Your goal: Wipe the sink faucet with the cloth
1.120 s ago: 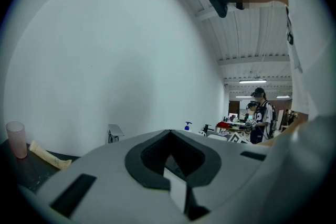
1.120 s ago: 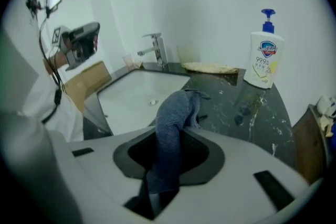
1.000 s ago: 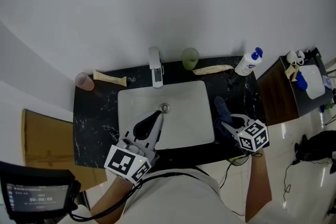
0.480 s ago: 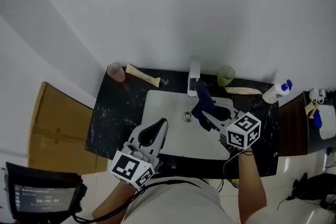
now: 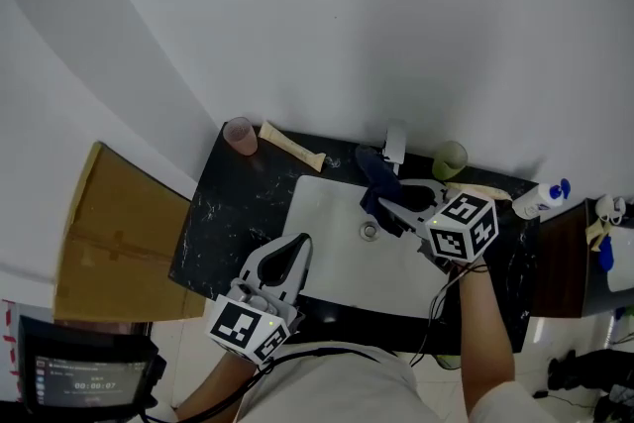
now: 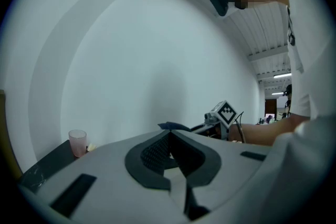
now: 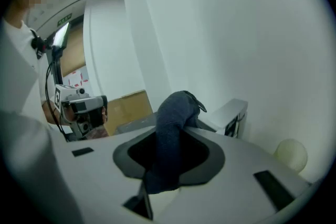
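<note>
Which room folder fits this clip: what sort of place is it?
Likely a bathroom or washroom: a white sink set in a black counter, a faucet at the wall, and a pink cup.

A washroom vanity against a bare white wall (image 5: pixel 347 15); a white sink (image 5: pixel 337 218) sunk in a black marbled tabletop (image 5: pixel 233 213), its faucet (image 5: pixel 396 140) at twelve o'clock; pink cup (image 5: pixel 239 135) at ten o'clock, green cup (image 5: pixel 449 158) at one, pump bottle (image 5: pixel 543 200) at three.

Two cups (image 5: pixel 239 135) (image 5: pixel 449 159), two grippers (image 5: pixel 297 245) (image 5: pixel 381 201) — one faucet (image 5: pixel 395 142), one cloth (image 5: pixel 371 163), one sink (image 5: pixel 332 243), one bottle (image 5: pixel 540 201)
</note>
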The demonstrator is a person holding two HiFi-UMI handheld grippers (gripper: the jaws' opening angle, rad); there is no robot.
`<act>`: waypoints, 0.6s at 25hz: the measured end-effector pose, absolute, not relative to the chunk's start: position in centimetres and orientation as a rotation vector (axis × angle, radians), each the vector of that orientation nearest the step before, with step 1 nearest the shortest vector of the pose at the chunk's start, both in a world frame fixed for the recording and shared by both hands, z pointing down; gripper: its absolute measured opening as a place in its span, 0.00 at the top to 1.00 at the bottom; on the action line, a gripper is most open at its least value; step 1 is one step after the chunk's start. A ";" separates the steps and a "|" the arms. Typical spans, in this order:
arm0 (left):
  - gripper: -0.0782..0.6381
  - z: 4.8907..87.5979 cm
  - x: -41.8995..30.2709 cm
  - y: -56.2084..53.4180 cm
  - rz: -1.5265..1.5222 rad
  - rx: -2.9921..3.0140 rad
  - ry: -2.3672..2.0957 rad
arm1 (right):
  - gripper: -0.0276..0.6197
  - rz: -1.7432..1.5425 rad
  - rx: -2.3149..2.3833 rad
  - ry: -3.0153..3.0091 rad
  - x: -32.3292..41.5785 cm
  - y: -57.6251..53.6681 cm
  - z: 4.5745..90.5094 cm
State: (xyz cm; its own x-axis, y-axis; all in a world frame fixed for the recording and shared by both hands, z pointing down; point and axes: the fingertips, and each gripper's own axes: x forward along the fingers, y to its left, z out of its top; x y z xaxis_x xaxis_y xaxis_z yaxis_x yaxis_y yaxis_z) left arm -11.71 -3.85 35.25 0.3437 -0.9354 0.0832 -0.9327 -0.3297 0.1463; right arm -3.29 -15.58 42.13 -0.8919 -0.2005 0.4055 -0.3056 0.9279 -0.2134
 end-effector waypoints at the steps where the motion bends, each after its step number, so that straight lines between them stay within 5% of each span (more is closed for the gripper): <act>1: 0.89 35.2 -11.7 -3.9 -0.024 2.433 -1.711 | 0.79 0.347 0.390 -2.728 -3.4 -16.1 40.7; 15: 0.89 34.9 -11.4 -4.2 -0.037 2.444 -1.704 | 0.79 0.008 0.604 -2.540 -3.2 -26.4 41.0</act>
State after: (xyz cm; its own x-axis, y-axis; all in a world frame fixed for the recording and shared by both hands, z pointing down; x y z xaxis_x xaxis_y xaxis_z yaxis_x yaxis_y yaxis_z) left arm -11.41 -4.16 34.88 0.3498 -0.9340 0.0722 -0.9300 -0.3370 0.1466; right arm -3.21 -26.40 40.97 -0.7624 -0.4178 0.4941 -0.4210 0.9002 0.1117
